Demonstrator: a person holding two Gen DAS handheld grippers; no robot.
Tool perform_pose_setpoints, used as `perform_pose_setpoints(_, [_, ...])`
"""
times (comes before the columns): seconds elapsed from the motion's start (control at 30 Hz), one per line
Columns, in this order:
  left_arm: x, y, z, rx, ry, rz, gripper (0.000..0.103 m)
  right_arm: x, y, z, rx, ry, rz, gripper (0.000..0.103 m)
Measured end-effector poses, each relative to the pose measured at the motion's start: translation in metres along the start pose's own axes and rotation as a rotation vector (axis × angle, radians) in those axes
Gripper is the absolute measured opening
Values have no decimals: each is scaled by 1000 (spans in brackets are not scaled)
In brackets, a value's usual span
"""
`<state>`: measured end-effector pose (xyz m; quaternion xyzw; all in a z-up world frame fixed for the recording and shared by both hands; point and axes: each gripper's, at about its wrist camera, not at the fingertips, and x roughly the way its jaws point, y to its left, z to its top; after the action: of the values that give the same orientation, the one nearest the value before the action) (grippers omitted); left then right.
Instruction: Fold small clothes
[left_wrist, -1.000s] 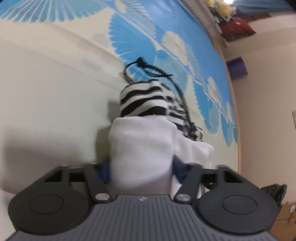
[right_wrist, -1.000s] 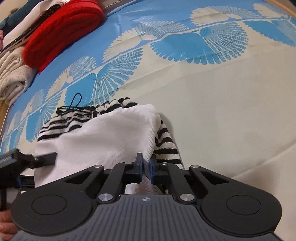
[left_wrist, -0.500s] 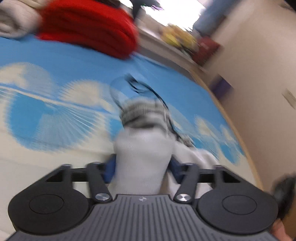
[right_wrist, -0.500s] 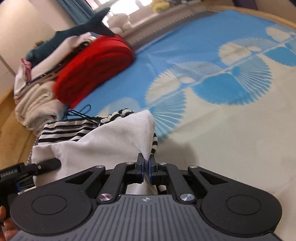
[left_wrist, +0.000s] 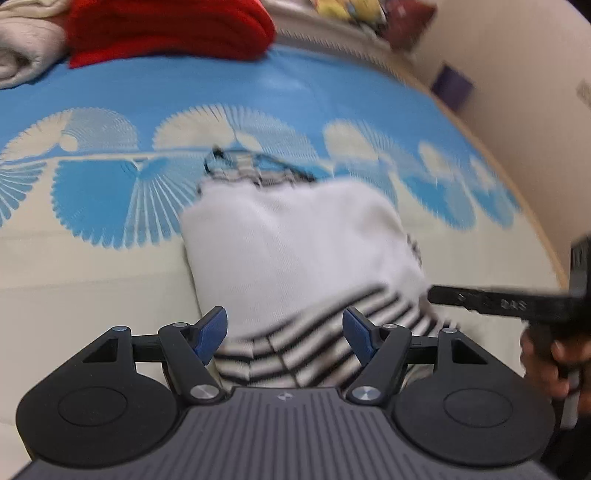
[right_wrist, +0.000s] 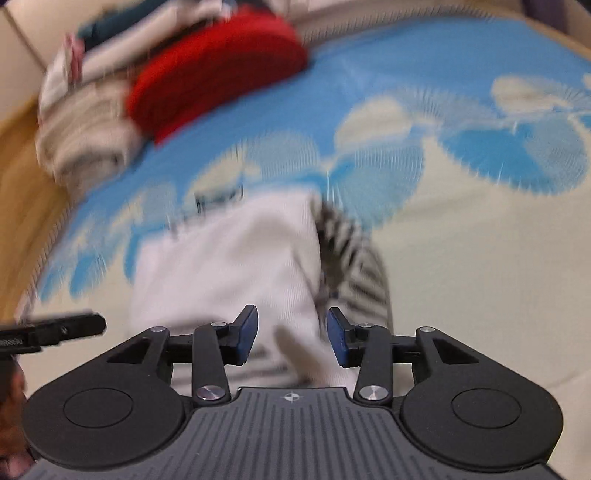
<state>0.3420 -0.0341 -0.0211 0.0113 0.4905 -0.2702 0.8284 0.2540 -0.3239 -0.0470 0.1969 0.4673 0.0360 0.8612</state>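
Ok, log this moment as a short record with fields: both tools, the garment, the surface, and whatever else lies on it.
left tool: open, jaws either side of the striped end, not clamping
right tool: open, jaws apart over the white part
garment: small white and black-striped piece, lying folded on the mat, black cord at its far end
surface: blue and cream patterned mat
other items: red folded cloth and cream folded cloth at the mat's far edge
image quality: motion-blurred

Motion-blurred folded garment (right_wrist: 229, 266), stacked laundry (right_wrist: 110, 122) smeared, person's hand (left_wrist: 554, 362) cut off
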Motion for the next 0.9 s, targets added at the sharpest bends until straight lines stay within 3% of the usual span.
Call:
perform_pose_setpoints(0.07, [2,-7,-7,33,11,7,74,9,3,-4,-29,41,-30,39])
perform_pose_setpoints(0.1, [1,-8,-9,37,15,1,74,11,3,-6,-40,50,-33,14])
perform_pose_setpoints(0.13, [0,-9,-9,35,16,-2,74,9,4,-6,-50,49,-31,0])
perform_pose_setpoints(0.2, [-5,-12,-11,37,10,-5,74,-4,3,-4,-42,-4,-14,0])
perform_pose_setpoints(0.3, [-17,-21,-13,62,1,-27,74,-37,-14,2,96,-111,28,0])
perform_pose_setpoints(0.37, [-17,-29,-12,85,13,-44,74,-49,-28,4,163,-129,62,0])
perform_pose_setpoints(0.43, [-7,-36,-17,112,61,-41,74,-47,-34,2,153,-101,20,0])
perform_pose_setpoints(0.57, [37,-37,-36,176,236,89,75,-18,-36,-9,128,57,-103,0])
perform_pose_setpoints(0.67, [34,-33,-34,157,238,83,77,-10,-26,-11,86,85,-100,0])
perform_pose_setpoints(0.77, [16,-28,-30,140,194,64,76,-16,-13,-7,44,32,-100,4])
perform_pose_setpoints(0.83, [8,-26,-30,129,177,51,76,-23,-4,-3,-10,-17,-100,22])
perform_pose_setpoints(0.87, [6,-23,-30,118,172,54,76,-27,0,-3,-37,-42,-97,44])
perform_pose_setpoints(0.9, [6,-22,-31,110,175,65,76,-29,3,-4,-61,-59,-89,51])
